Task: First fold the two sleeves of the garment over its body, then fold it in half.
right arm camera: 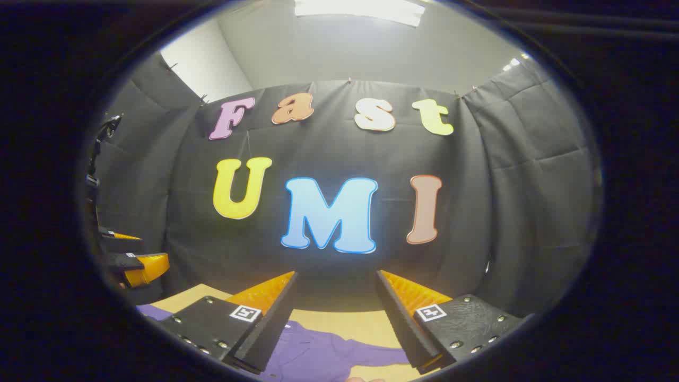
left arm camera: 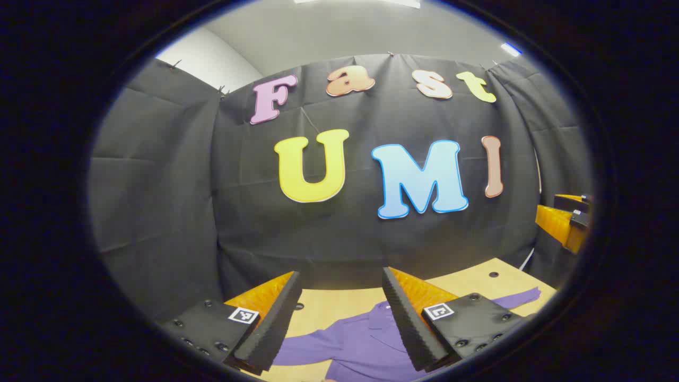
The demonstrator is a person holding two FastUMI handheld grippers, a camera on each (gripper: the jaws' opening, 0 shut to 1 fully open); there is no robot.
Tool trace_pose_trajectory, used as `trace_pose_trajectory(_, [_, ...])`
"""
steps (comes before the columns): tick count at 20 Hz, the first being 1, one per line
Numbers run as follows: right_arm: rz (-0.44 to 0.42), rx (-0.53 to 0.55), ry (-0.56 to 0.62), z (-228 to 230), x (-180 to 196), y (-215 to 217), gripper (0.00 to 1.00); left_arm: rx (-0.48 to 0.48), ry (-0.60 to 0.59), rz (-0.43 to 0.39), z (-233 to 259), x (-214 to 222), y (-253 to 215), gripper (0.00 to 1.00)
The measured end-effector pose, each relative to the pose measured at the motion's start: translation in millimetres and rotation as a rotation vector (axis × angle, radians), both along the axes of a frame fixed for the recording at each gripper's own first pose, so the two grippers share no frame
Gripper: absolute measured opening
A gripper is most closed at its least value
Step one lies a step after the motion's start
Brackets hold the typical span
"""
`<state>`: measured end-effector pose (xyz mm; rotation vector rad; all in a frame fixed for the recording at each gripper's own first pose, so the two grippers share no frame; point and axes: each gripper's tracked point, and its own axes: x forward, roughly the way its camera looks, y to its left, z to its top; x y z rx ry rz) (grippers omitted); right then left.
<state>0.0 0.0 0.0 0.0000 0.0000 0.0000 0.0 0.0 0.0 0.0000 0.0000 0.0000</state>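
A purple garment [left arm camera: 355, 345] lies flat on the wooden table [left arm camera: 477, 278], collar toward the back wall, with one sleeve [left arm camera: 517, 298] stretched to the right. My left gripper [left arm camera: 339, 276] hangs open above it, nothing between its fingers. In the right gripper view the same purple garment [right arm camera: 318, 353] lies below my right gripper [right arm camera: 337, 276], which is also open and holds nothing. The right gripper [left arm camera: 565, 220] shows at the right edge of the left gripper view, and the left gripper [right arm camera: 132, 262] at the left edge of the right gripper view. Both are well above the cloth.
Black cloth walls close the booth at the back and on both sides. The table's far edge [right arm camera: 339, 313] runs just in front of the back wall. A small dark hole [left arm camera: 493, 274] marks the tabletop near the right sleeve.
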Motion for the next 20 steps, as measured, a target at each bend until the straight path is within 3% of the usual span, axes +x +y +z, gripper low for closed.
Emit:
trace_pose_trajectory(10, [-0.025,-0.019,0.001,6.3,-0.2,-18.9,0.90,-0.013,-0.061,-0.017,32.5,1.1,-21.1,0.99])
trace_pose_trajectory(20, [-0.027,-0.021,0.029,-14.5,12.2,-42.4,0.90,-0.019,-0.050,-0.005,27.3,9.6,-39.3,0.99])
